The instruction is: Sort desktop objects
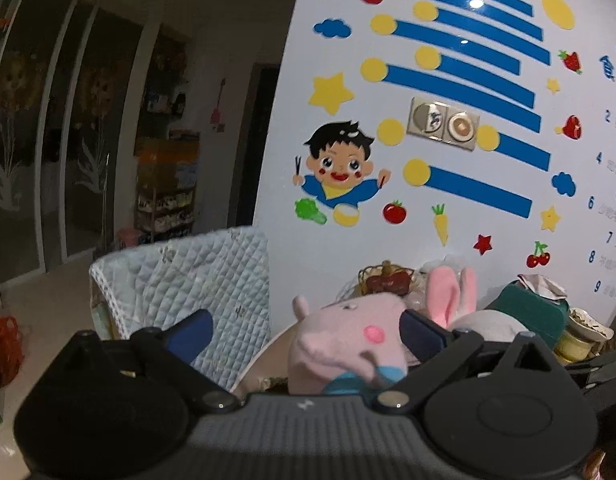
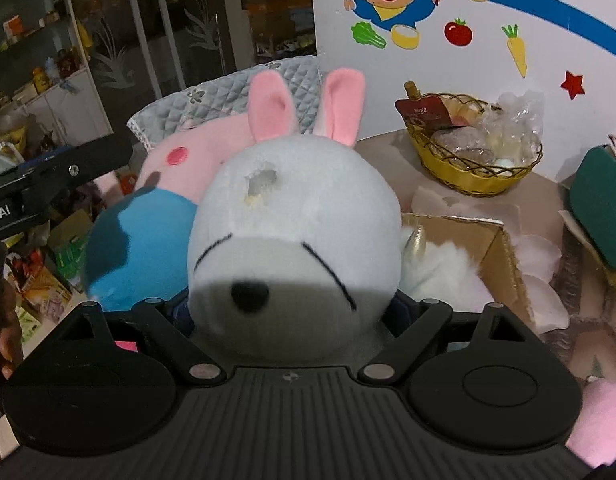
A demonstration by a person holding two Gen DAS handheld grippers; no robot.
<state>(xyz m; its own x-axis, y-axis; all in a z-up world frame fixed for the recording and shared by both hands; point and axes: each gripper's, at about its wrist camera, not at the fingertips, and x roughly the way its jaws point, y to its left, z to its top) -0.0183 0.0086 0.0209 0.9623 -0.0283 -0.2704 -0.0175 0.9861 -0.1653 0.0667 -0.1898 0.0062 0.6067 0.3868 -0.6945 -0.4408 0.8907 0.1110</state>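
A pink pig plush [image 1: 348, 340] in a blue shirt lies between the blue fingers of my left gripper [image 1: 308, 334]. It rests against the right finger [image 1: 422, 334], while the left finger stands well apart from it; this gripper is open. In the right wrist view a white rabbit plush [image 2: 295, 216] with pink ears fills the jaws of my right gripper [image 2: 291, 308], which is shut on its head. The fingers are mostly hidden behind it. The pig [image 2: 147, 220] lies just behind and left of the rabbit.
A cardboard box [image 2: 496, 248] holding a white fluffy toy [image 2: 440, 268] sits right of the rabbit. Beyond it stand a yellow wire basket [image 2: 468, 176] of packets and a green container [image 2: 600, 208]. A quilted chair cover [image 1: 187, 280] rises at the left, before the sticker-covered wall [image 1: 468, 200].
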